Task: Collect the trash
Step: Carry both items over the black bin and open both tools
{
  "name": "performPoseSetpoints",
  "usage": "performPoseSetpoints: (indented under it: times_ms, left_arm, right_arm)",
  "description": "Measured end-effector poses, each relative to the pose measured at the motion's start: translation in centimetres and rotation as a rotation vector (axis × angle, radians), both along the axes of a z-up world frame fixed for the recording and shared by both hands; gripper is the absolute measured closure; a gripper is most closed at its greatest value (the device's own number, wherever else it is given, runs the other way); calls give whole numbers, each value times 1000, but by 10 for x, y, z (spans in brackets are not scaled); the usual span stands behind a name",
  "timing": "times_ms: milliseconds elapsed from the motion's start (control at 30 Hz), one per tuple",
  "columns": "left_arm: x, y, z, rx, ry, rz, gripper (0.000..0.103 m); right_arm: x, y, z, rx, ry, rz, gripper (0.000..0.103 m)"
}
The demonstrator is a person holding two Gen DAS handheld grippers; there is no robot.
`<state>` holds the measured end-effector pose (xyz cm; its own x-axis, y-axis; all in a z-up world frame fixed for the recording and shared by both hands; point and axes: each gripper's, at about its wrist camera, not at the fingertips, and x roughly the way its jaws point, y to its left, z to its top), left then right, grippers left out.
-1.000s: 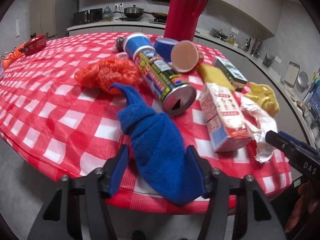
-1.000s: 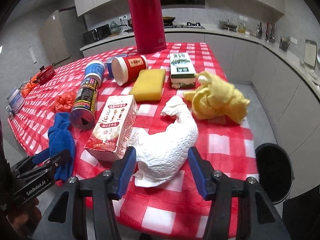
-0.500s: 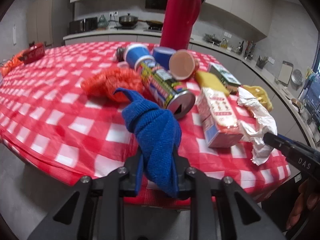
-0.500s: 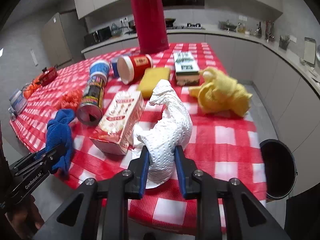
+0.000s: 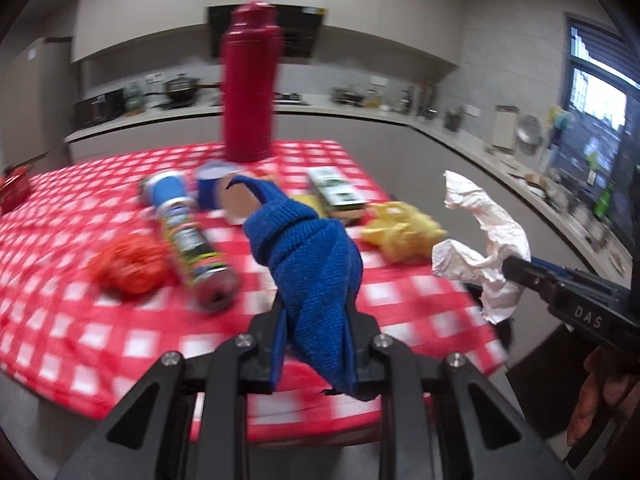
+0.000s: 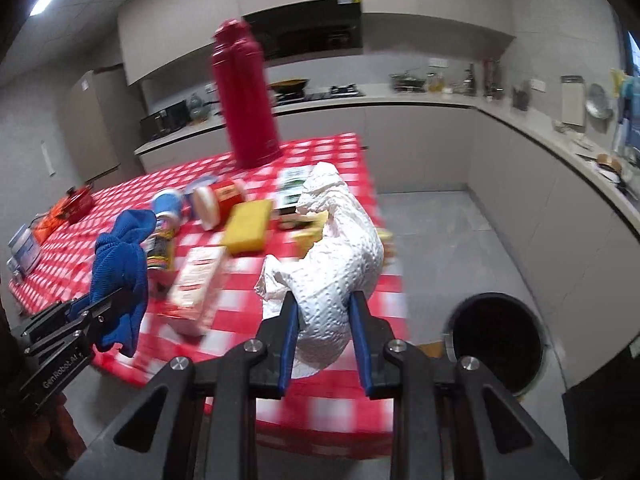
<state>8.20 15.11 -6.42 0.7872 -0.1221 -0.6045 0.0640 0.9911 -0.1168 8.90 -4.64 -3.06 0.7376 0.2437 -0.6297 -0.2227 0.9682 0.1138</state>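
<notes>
Right wrist view: the right tool (image 6: 323, 334) pinches a paper towel (image 6: 340, 248) above the counter (image 6: 240, 280) edge, the left tool (image 5: 316, 334) pinches a blue cloth (image 5: 308, 248); the bin (image 6: 496, 336) waits beside the counter, other trash remains.

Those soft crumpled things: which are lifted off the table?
The blue cloth and white paper towel, each clamped in a gripper; the yellow cloth lies on the table.
</notes>
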Motion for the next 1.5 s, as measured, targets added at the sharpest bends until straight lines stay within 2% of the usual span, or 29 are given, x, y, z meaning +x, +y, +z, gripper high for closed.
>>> performPoseSetpoints:
  times_ms: [333,500,700,900,1133,1267,1300,1333,1367,1400,1433,1500]
  left_arm:
    - [29,-108,-5,-3,37,-213,78]
    - [48,-175,-16,-13,85,-297,78]
    - [63,-237,-39,-1,128,-340,78]
    - [93,-289,-85,32,218,-349,78]
    - [121,-319,-150,35,353,-329,78]
    - [138,-328,-179,-3,426,-301,77]
    - [143,-330,-185,-10,427,-292,72]
    - [146,-330,-188,-13,418,-287,52]
    - [148,-329,-194,-9,419,-280,36]
    - [148,-328,-198,7,422,-267,20]
    - [148,-326,-201,20,419,-257,19]
    - [143,-317,-202,67,415,-215,18]
  right_arm:
    - [5,-131,-9,-19,30,-146,76]
    - [11,-183,-27,-33,50,-149,76]
    - [20,-245,-60,-43,100,-146,76]
    - [41,-283,-108,-43,170,-94,76]
    - [79,-311,-179,-75,282,-1,75]
    - [100,-315,-204,-92,313,58,75]
    - [105,-316,-210,-97,323,74,74]
    - [112,-315,-218,-112,342,90,67]
    - [117,-316,-227,-131,357,101,42]
    - [119,-315,-233,-154,354,104,24]
    - [119,-320,-238,-189,342,93,5]
    - [119,-334,-242,-192,348,46,5]
